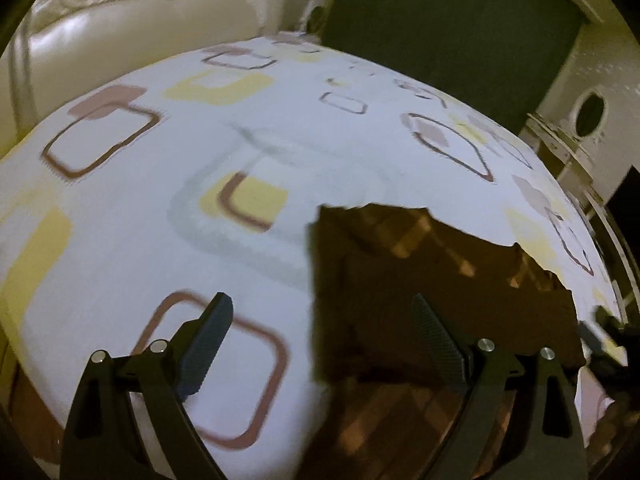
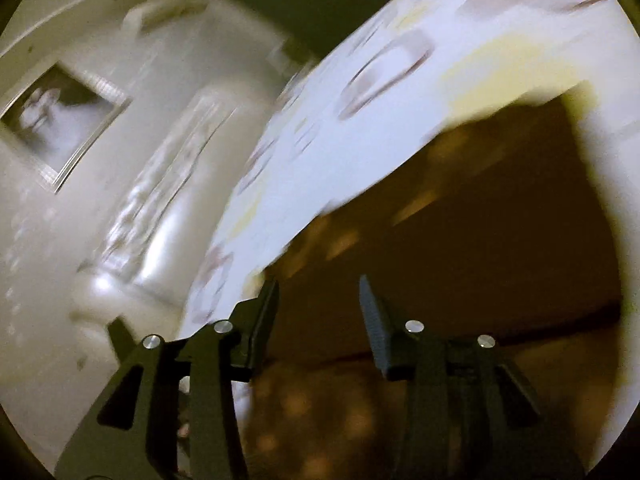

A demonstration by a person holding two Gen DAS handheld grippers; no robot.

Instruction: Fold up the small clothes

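A dark brown checked garment (image 1: 432, 288) lies partly folded on a white bed sheet (image 1: 200, 152) printed with brown and yellow squares. My left gripper (image 1: 322, 320) is open and empty, hovering over the garment's left edge; its right finger is over the cloth, its left finger over the sheet. In the right wrist view, which is blurred, the same garment (image 2: 472, 216) fills the lower right. My right gripper (image 2: 319, 292) is open and empty just above the garment near its edge.
A cream padded headboard (image 1: 152, 12) stands at the far end of the bed. A dark green wall (image 1: 440, 28) and white furniture (image 1: 584, 120) lie beyond the right side. A framed picture (image 2: 60, 120) hangs on the wall.
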